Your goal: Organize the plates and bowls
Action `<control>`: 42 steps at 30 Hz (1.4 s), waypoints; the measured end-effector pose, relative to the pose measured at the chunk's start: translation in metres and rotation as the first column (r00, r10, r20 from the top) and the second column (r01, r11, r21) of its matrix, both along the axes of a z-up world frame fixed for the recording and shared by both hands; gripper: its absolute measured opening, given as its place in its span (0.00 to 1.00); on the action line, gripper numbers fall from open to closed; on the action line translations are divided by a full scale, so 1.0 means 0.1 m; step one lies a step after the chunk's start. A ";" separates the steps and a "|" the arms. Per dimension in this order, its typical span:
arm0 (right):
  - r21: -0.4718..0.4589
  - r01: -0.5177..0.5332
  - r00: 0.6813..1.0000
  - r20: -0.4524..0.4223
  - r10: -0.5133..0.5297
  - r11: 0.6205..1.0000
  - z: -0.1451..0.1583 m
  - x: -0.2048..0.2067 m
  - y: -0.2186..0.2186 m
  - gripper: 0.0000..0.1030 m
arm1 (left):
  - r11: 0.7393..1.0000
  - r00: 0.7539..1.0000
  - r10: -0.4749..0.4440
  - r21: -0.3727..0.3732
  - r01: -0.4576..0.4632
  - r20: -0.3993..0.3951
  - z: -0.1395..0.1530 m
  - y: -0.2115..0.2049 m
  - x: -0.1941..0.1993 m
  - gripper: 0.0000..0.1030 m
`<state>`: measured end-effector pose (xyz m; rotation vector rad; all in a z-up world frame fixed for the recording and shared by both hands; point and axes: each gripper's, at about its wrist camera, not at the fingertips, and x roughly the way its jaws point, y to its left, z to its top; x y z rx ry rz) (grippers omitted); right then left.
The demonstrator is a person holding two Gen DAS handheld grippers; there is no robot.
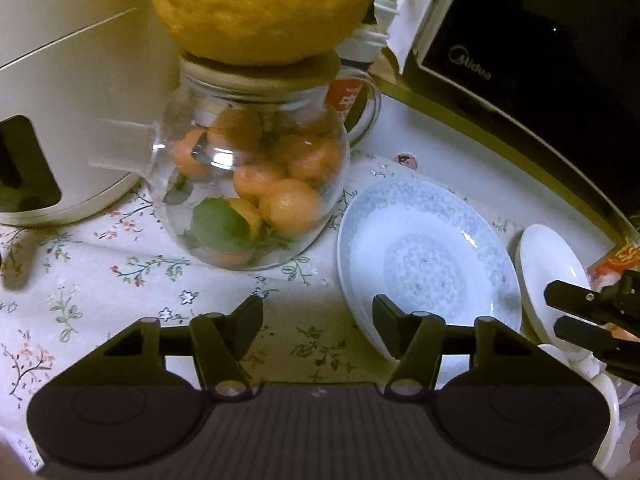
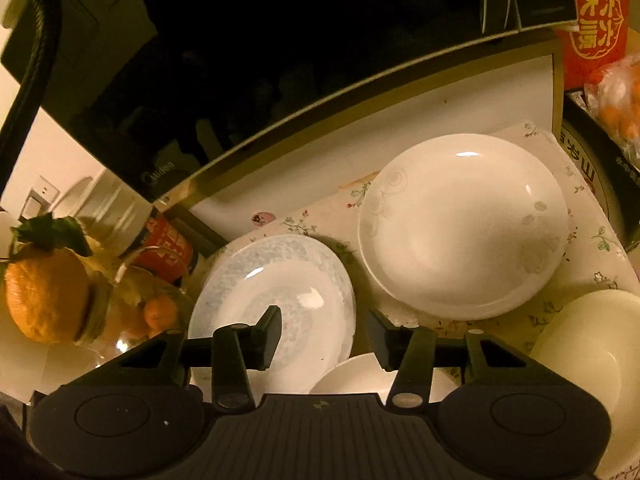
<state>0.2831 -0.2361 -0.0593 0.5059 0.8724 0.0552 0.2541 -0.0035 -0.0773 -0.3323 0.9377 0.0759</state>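
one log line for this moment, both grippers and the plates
left gripper: open, empty | right gripper: open, empty | blue plate, white plate: on tablecloth, untouched

Patterned plate (image 1: 430, 264) on tablecloth (image 1: 100, 276), w/ plain plate (image 1: 554, 268) just to its right; glass jar (image 1: 248, 184) to its left, large fruit (image 1: 260, 8) on jar lid; microwave (image 1: 540, 40) behind plates; appliance (image 1: 60, 100) left of jar

Dim warm light, floral tablecloth (image 1: 100, 264), black microwave (image 1: 540, 48) at back, white appliance (image 1: 60, 100) on left
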 end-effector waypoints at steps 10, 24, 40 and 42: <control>-0.024 -0.028 0.998 -0.050 0.026 0.999 -0.17 0.19 0.02 0.34 | 1.000 1.000 -0.005 -0.009 0.005 -0.016 -0.12 -0.02 0.12 0.41; -0.069 -0.039 0.996 -0.084 0.033 0.997 -0.37 0.33 0.09 0.28 | 0.999 1.000 -0.026 0.025 0.026 -0.002 -0.22 -0.09 0.28 0.36; -0.114 -0.029 0.997 -0.076 0.021 0.993 -0.46 0.32 0.15 0.08 | 0.996 0.998 -0.062 -0.056 0.063 0.020 -0.24 -0.07 0.34 0.09; -0.125 -0.031 0.998 -0.060 0.023 0.992 -0.44 0.29 0.15 0.08 | 0.995 0.997 -0.066 -0.072 0.068 0.031 -0.20 -0.05 0.32 0.08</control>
